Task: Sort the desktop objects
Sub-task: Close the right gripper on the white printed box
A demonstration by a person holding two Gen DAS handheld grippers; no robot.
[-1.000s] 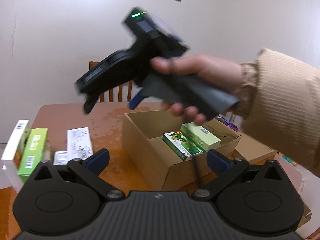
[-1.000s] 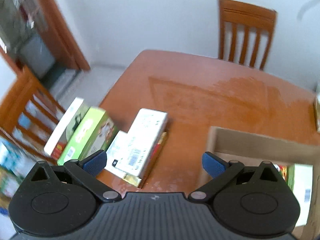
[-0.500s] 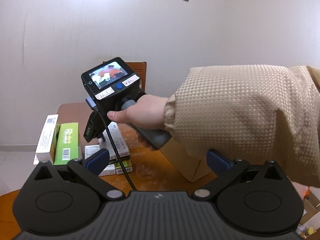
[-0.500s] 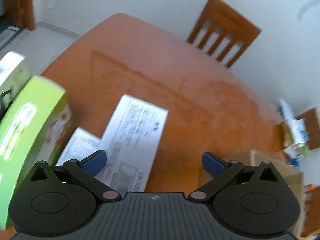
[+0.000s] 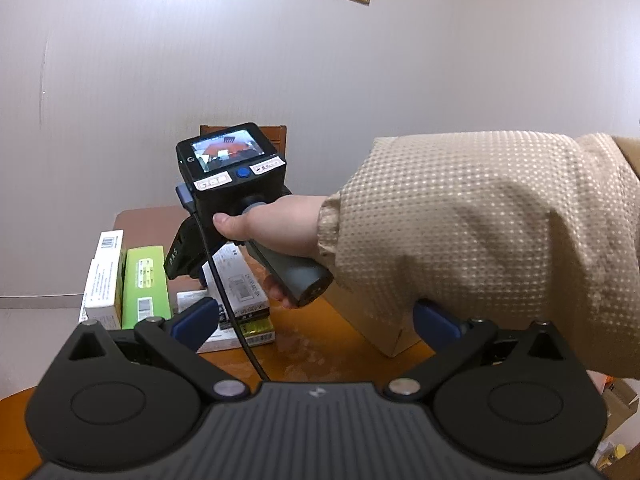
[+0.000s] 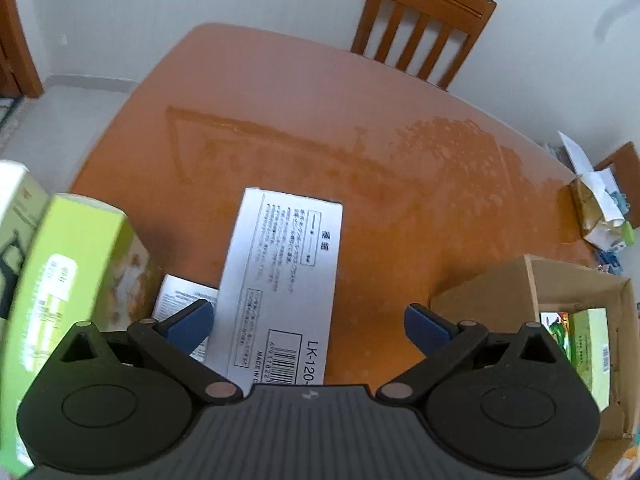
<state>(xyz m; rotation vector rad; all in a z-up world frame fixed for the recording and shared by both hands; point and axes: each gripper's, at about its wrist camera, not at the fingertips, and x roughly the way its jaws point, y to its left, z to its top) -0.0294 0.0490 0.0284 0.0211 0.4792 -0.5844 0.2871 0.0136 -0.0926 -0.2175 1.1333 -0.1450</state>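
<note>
My right gripper [image 6: 308,326] is open and hovers just above a long white box [image 6: 284,280] printed with a barcode and "LK-120". That box lies flat on the wooden table [image 6: 320,120], partly over a small white box [image 6: 180,300]. A light green box [image 6: 68,280] stands upright to the left. My left gripper [image 5: 316,320] is open with nothing in it, held back above the table's near edge. From there I see a hand [image 5: 280,224] holding the right gripper's handle, its screen [image 5: 228,152] lit, over the long white box [image 5: 240,284].
An open cardboard box [image 6: 520,292] on the right holds green boxes [image 6: 588,344]. An upright white box [image 5: 102,276] and the green box [image 5: 144,284] stand at the table's left edge. A wooden chair [image 6: 424,20] stands behind. A beige sleeve [image 5: 480,240] fills the right.
The right gripper has swung from above the cardboard box to the left and down over the long white box. The left gripper has turned left to face the stacked boxes.
</note>
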